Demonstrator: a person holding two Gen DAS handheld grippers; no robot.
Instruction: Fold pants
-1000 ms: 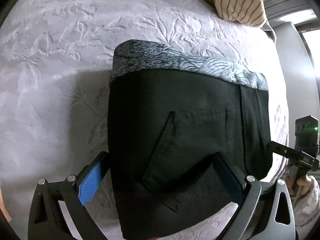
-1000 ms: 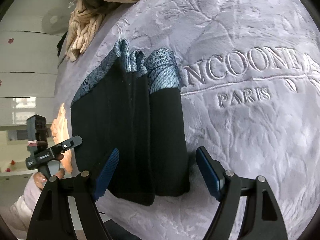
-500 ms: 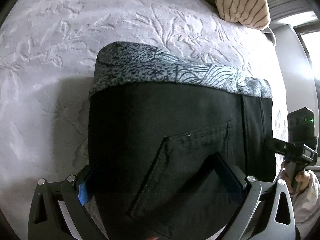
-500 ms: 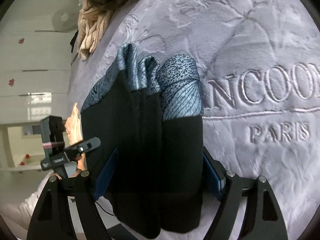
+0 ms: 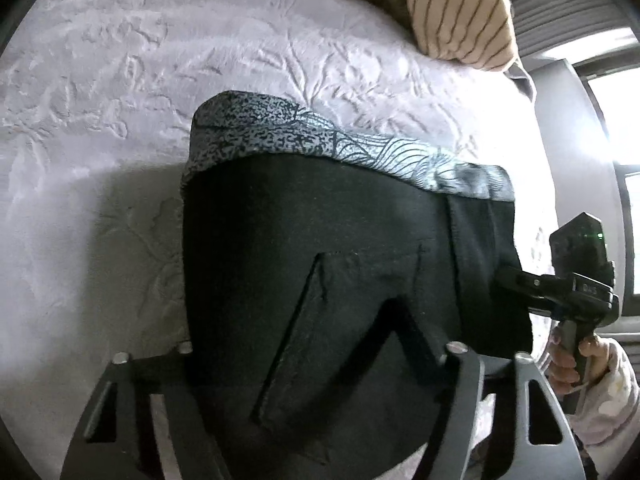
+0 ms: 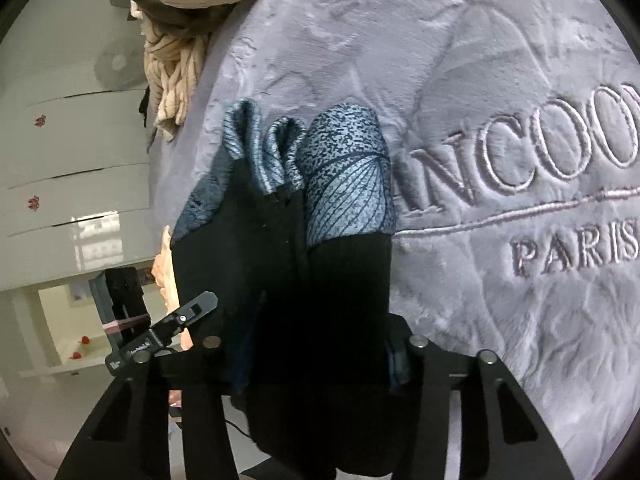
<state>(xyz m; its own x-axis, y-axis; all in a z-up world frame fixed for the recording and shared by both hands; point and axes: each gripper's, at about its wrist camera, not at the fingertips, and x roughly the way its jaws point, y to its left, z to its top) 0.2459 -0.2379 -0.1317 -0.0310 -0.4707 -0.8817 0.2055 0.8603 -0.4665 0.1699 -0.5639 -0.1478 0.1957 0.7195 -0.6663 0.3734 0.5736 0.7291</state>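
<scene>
Pants lying on bed, already folded into thick stack, patterned lining showing at far edge. I'm closing left gripper and right gripper, fingers squeezing near edge of stack. Remaining, I judge: one last fold over.

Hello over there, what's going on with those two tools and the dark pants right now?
Left tool and right tool both closing, pants fabric between each. Black pants part-folded on the grey blanket, patterned cuffs at the far edge. Nothing in the way.
</scene>
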